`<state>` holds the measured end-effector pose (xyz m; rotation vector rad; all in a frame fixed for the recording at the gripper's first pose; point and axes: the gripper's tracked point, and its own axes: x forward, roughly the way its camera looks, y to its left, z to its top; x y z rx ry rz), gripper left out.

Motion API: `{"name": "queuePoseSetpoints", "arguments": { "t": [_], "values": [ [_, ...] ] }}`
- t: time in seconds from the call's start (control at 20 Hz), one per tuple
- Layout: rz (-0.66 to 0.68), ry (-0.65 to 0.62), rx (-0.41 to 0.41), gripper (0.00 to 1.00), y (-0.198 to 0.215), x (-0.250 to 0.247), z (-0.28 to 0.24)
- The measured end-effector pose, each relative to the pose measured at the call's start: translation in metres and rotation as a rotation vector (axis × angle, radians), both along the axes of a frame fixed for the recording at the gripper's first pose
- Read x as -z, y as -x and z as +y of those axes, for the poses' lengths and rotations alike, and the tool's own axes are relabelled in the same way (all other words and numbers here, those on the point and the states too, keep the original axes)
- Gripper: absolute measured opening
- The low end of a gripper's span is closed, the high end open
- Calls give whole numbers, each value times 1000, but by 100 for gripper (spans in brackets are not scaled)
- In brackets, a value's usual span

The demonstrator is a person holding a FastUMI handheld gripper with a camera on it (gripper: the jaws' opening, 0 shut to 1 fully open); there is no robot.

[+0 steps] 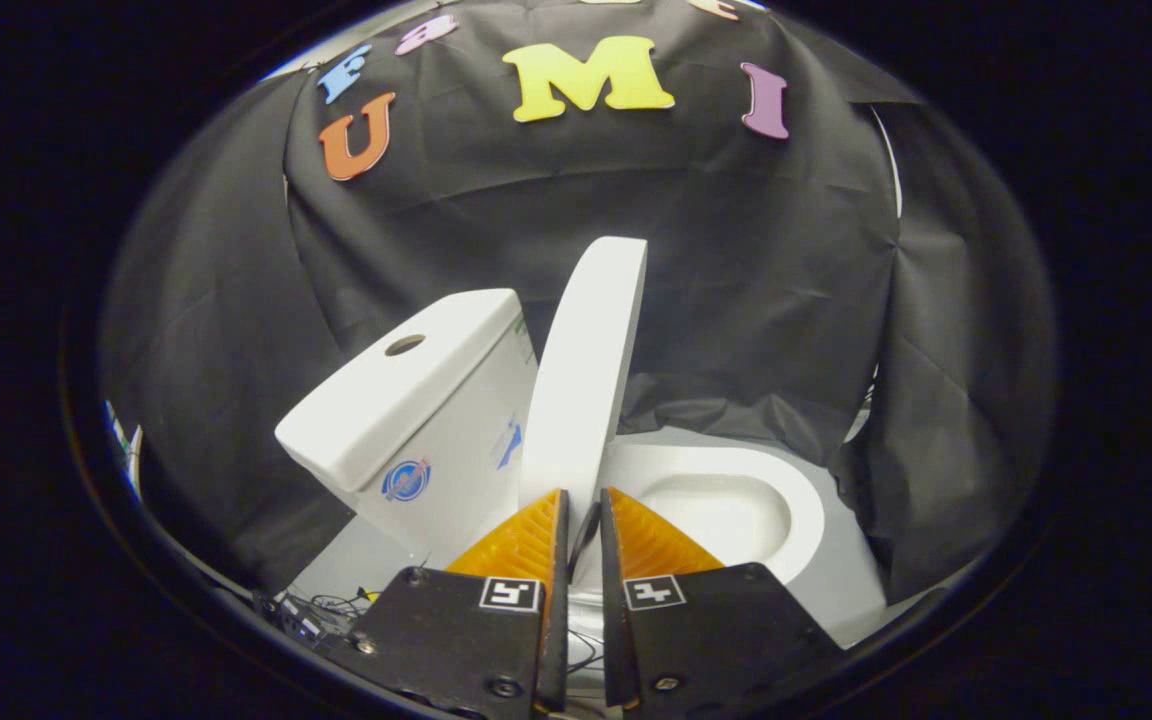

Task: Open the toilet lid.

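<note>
Black cloth booth wall behind, pale floor under the fixture.

White glossy plastic toilet lid: raised, seen edge-on, long axis running up and away from the fingers, top end leaning slightly off vertical. Its lower edge sits in the narrow gap between the gripper fingers; whether the pads actually press on it I can't tell.

Fingers nearly closed, only a thin slot between them, lid edge in that slot. Grasp vs. just straddling: unclear.

Relative to the lid:
- white ceramic cistern with a round button hole on top, just beside it on one side, small gap or touching at the back, hard to say
- white oval seat and bowl on the other side, uncovered

Judgement: lid looks essentially open, near its rest against the cistern. What matters next is that remaining lean: lid lies dead ahead of the fingers, so any last push goes toward the cistern, then release and back straight out along the lid's edge.

Loose dark cables lie on the floor below the cistern.
</note>
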<state>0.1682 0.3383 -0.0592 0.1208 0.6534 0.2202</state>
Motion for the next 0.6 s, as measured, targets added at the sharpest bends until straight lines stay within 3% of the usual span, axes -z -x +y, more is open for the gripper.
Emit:
{"name": "queuePoseSetpoints", "arguments": {
  "t": [0.6],
  "values": [
    [-42, 76, -39, 20, -3, -10, 49]
  ]
}}
